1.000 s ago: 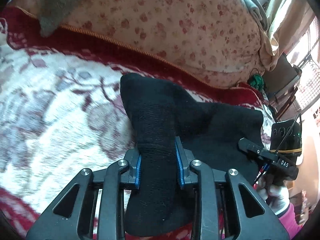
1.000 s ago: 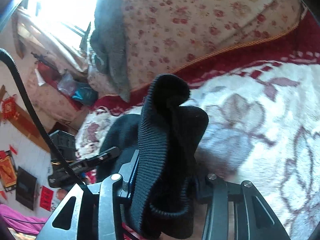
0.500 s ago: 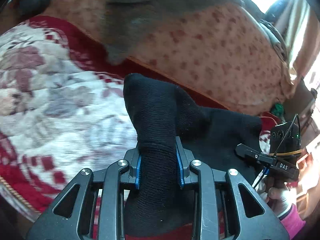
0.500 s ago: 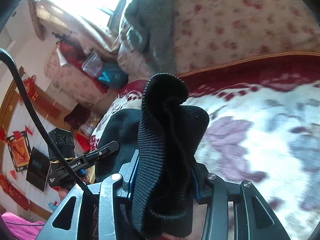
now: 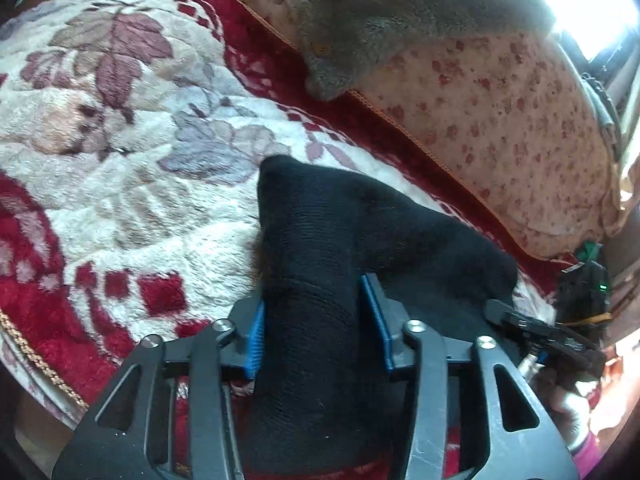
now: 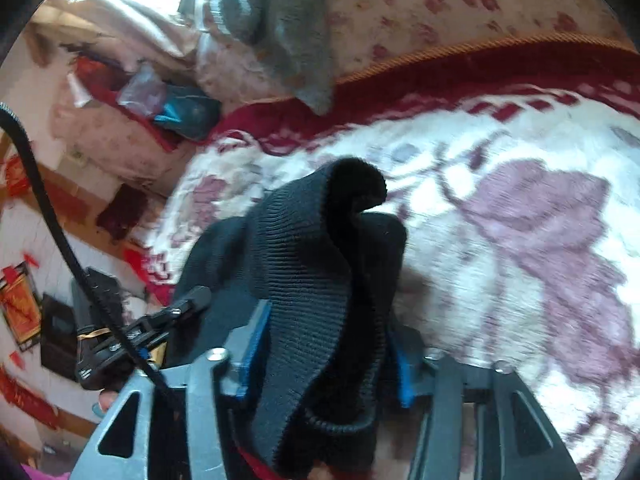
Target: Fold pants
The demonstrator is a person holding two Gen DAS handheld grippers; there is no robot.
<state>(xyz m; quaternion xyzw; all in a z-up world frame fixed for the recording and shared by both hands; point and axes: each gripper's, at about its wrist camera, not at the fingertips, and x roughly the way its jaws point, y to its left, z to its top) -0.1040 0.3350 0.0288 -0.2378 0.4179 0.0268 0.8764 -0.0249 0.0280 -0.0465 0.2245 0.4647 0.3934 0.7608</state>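
Note:
The black knit pants (image 5: pixel 320 264) are held up over a floral red-and-cream blanket (image 5: pixel 132 168). My left gripper (image 5: pixel 316 332) is shut on one bunched end of the pants, which stretch right toward the other gripper (image 5: pixel 560 340). In the right wrist view my right gripper (image 6: pixel 324 348) is shut on the ribbed end of the pants (image 6: pixel 312 264), which stands up between the blue pads. The left gripper (image 6: pixel 132 332) shows at the lower left there. The fabric hides the fingertips in both views.
A large flowered cushion (image 5: pixel 500 112) lies along the far edge of the blanket with a grey garment (image 5: pixel 380 12) draped on it. The blanket's corded edge (image 5: pixel 36 360) is at the near left. Clutter and red wall decorations (image 6: pixel 24 312) are beyond the bed.
Both grippers have swung with the pants still held; more of the blanket now shows under them, and the grey garment has come further into view.

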